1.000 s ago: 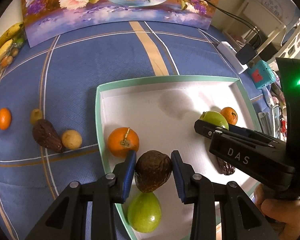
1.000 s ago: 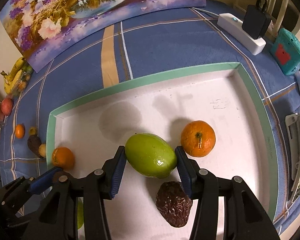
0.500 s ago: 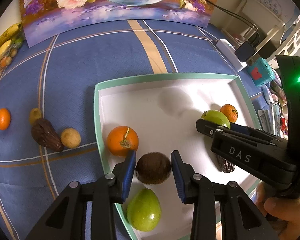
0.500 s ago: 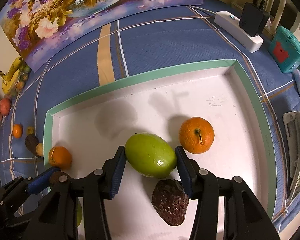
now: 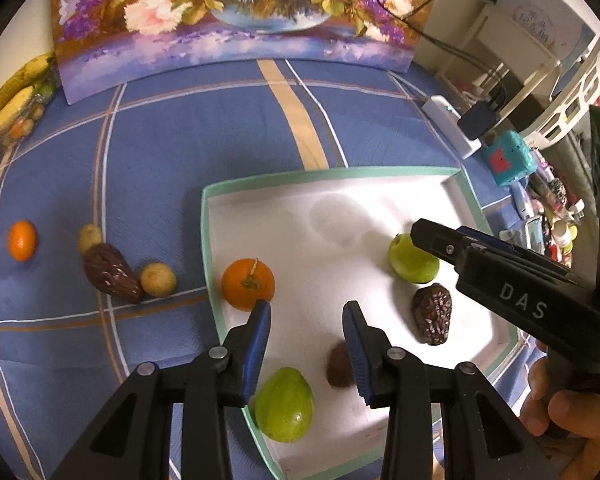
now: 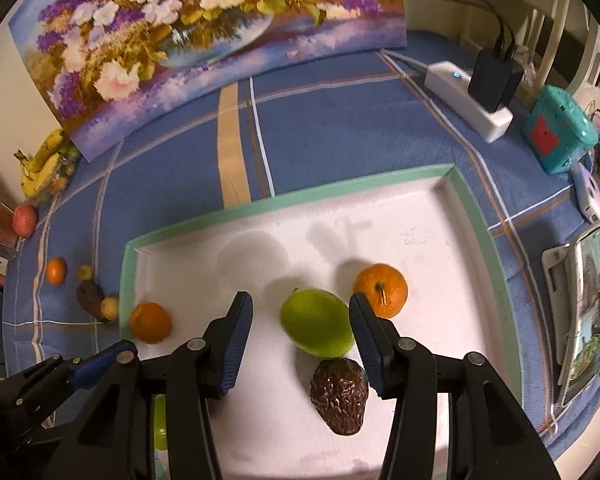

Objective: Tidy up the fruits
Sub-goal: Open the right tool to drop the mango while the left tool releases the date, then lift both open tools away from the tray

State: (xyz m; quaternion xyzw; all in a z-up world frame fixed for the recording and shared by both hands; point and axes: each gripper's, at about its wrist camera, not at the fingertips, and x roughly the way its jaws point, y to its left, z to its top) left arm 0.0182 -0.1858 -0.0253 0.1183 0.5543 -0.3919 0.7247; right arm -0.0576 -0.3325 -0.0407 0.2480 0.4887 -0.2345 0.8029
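A white tray with a green rim (image 5: 208,240) (image 6: 340,188) holds fruit. My left gripper (image 5: 306,312) is open and empty above it, with an orange (image 5: 247,284) at its left finger, a green fruit (image 5: 284,404) and a small brown fruit (image 5: 338,366) below it. My right gripper (image 6: 300,308) is open; a green mango (image 6: 316,328) lies free on the tray beside its right finger, with an orange (image 6: 381,289) behind and a dark bumpy avocado (image 6: 340,394) in front. That mango (image 5: 410,260) and avocado (image 5: 432,314) also show in the left wrist view.
On the blue checked cloth left of the tray lie a small orange (image 5: 21,240), a dark avocado (image 5: 110,272) and two small yellowish fruits (image 5: 158,279). Bananas (image 5: 8,96) sit far left. A flower painting (image 5: 236,20), power strip (image 6: 468,96) and teal box (image 6: 556,134) stand behind.
My left gripper opened, dropped the brown fruit onto the tray and drew back. My right gripper opened and let the green mango rest on the tray.
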